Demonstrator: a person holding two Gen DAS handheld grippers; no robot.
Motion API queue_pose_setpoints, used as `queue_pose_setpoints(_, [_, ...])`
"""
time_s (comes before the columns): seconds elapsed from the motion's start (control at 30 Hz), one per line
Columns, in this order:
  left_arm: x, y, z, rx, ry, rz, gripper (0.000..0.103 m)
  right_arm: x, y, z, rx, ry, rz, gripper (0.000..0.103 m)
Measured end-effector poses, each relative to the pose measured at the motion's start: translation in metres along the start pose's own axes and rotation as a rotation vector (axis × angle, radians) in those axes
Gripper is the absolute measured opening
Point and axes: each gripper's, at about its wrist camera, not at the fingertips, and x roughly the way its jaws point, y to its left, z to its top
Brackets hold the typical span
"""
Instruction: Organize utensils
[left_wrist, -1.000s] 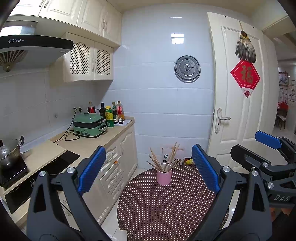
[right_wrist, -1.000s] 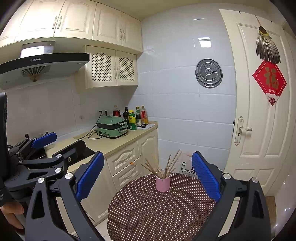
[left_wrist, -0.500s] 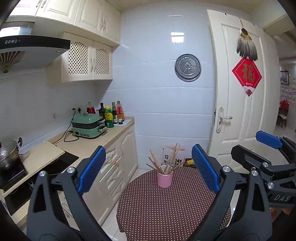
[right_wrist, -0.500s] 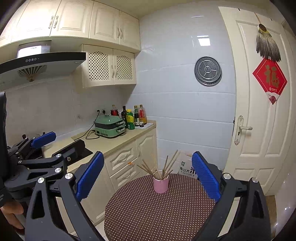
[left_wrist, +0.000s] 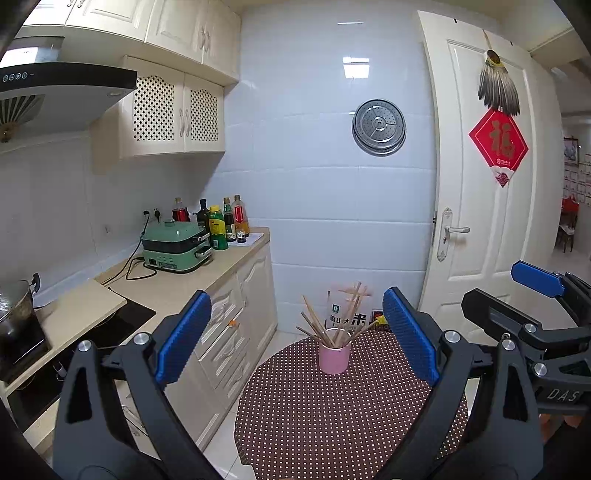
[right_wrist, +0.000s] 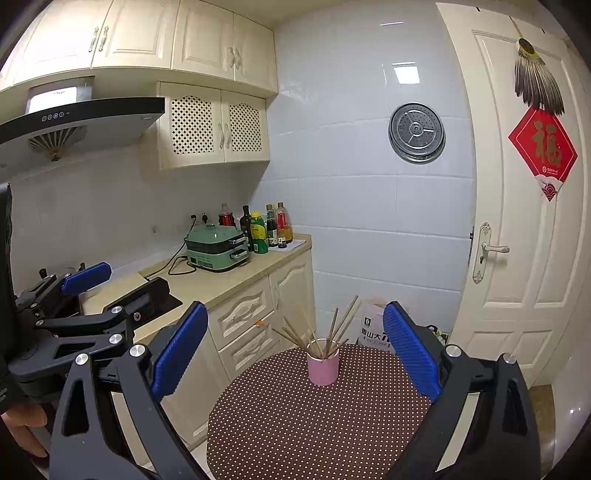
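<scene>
A pink cup (left_wrist: 334, 357) holding several wooden chopsticks (left_wrist: 320, 326) stands near the far edge of a round table with a brown dotted cloth (left_wrist: 332, 417). My left gripper (left_wrist: 295, 332) is open and empty, held above the table's near side, well short of the cup. My right gripper (right_wrist: 295, 343) is open and empty, also short of the cup (right_wrist: 323, 366), whose chopsticks (right_wrist: 340, 323) fan outward. The right gripper shows at the right edge of the left wrist view (left_wrist: 535, 295), and the left gripper at the left of the right wrist view (right_wrist: 88, 291).
A kitchen counter (left_wrist: 177, 284) runs along the left with a green cooker (left_wrist: 175, 247), bottles (left_wrist: 221, 223) and a hob with a pot (left_wrist: 14, 317). A white door (left_wrist: 476, 184) is at the right. A box (right_wrist: 375, 328) sits on the floor behind the table.
Both grippers have drifted slightly, so the table and cup shift a little in view. Both stay open and empty.
</scene>
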Motion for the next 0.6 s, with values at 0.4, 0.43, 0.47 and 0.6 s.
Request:
queue_pose_setpoints(0.4, [0.031, 0.008, -0.003, -0.003, 0.024, -0.009, 0.092, 0.031, -0.001, -0.002, 0.010, 0.027, -0.012, 0.092])
queue_pose_setpoints(0.43, [0.034, 0.008, -0.004, -0.003, 0.027, -0.010, 0.092, 0.034, -0.001, -0.003, 0.011, 0.030, -0.014, 0.092])
queue_pose_setpoints(0.47, [0.037, 0.009, -0.004, -0.003, 0.029, -0.010, 0.092, 0.037, -0.001, -0.002, 0.013, 0.033, -0.015, 0.092])
queue_pose_setpoints(0.6, [0.050, 0.011, -0.006, 0.001, 0.045, -0.011, 0.092, 0.048, -0.003, -0.005, 0.018, 0.047, -0.021, 0.092])
